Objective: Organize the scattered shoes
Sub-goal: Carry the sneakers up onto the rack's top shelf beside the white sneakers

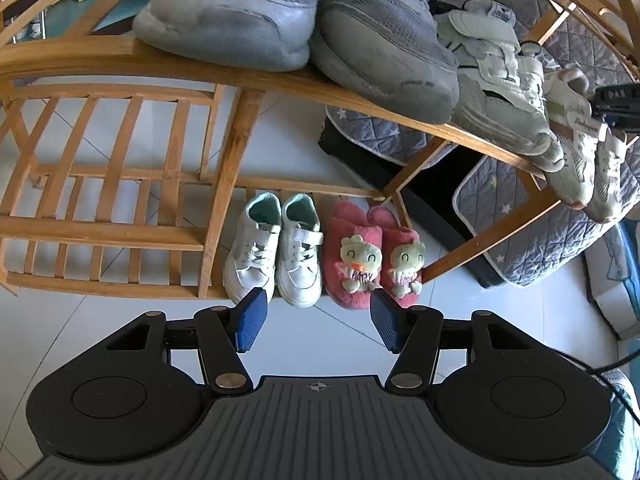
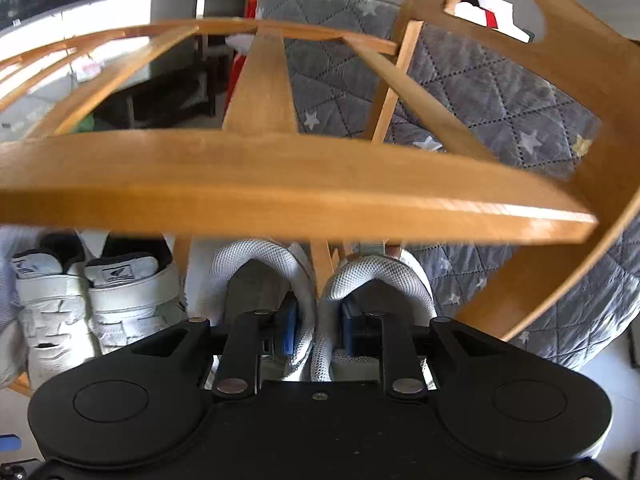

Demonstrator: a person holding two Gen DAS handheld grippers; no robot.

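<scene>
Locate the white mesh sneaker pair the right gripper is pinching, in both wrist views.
Left wrist: white mesh sneaker pair far right, on the shelf's end.
Right wrist: bottom centre, inner collars clamped by the right gripper.
Shared landmark: white strap sneakers beside them.

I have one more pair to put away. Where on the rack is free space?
Free: the slatted lower shelves left of the white children's sneakers. Crowded: the upper shelf, from the big grey sneakers to the right end.
</scene>
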